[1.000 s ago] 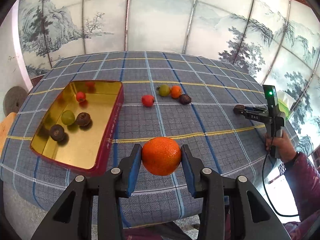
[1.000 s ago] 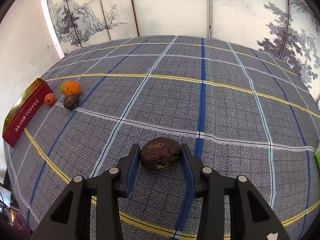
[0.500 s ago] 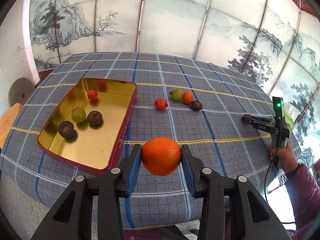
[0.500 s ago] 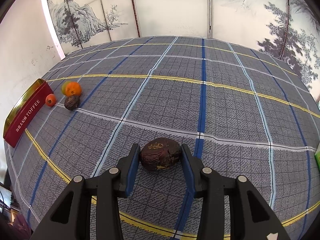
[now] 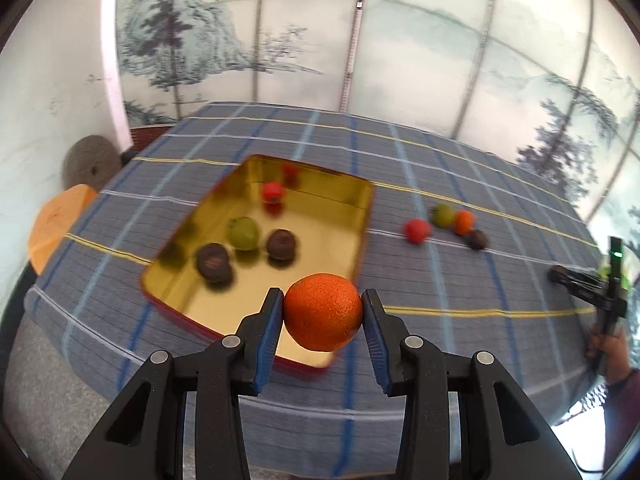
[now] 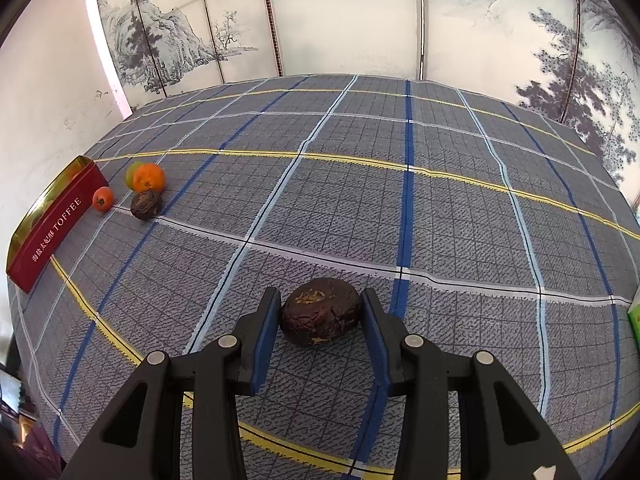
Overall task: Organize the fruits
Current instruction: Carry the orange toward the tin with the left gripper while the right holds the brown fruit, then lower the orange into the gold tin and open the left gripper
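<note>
The left tool (image 5: 323,312) grips an orange (image 5: 322,311) over the tin's (image 5: 362,236) near corner; the right tool (image 6: 320,312) clamps a brown fruit (image 6: 320,311) on the desk (image 6: 440,200).

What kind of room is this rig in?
Probably a home or tea-room style space, not a lab: a painted landscape screen behind, a plaid tablecloth, and a toffee tin used as a fruit tray.

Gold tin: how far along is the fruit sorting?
Four fruits already lie in the gold rectangular tin: one red, one green, two dark brown. In hand: the left gripper holds a large orange at the tin's near corner; the right gripper clamps a wrinkled dark brown fruit. Four loose fruits remain on the checked tablecloth.
</note>
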Tool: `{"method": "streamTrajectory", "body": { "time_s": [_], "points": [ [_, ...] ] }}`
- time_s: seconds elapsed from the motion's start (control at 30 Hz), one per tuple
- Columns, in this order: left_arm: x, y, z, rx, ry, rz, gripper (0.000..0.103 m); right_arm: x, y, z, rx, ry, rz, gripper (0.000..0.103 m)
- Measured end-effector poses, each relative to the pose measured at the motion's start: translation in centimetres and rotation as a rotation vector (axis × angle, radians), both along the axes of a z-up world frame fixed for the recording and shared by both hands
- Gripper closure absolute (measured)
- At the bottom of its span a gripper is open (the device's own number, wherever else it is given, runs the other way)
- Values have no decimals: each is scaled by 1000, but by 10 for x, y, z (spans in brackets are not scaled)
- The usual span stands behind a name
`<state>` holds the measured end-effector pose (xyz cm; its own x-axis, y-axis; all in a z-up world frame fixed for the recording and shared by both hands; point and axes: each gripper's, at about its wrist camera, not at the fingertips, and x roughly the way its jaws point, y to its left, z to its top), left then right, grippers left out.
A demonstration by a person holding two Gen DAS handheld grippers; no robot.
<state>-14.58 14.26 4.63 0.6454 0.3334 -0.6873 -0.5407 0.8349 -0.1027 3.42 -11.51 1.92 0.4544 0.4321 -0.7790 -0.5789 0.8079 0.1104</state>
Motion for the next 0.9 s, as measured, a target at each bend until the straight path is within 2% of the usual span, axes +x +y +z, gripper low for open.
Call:
{"method": "streamTrajectory", "body": {
  "time_s": [0.07,0.27,0.53,0.63,0.7,0.77,0.9],
  "points": [
    [2,12,-6,15,18,25,62,0,1,-1,-4,0,2,64],
    [8,37,-24,-14,30,56,62,-1,3,-2,-12,2,4,64],
    [19,46,-40,11,76,88,61,0,3,-2,-18,0,4,64],
    [19,44,-39,39,83,105,52,0,3,-2,-20,-1,4,64],
    [16,40,-35,76,72,120,38,-1,3,-3,-21,-1,3,64],
    [12,35,-30,115,61,137,32,0,3,-3,-23,-2,4,64],
    [6,29,-22,158,59,159,28,-2,3,-3,-27,-4,-3,64]
  ]
}}
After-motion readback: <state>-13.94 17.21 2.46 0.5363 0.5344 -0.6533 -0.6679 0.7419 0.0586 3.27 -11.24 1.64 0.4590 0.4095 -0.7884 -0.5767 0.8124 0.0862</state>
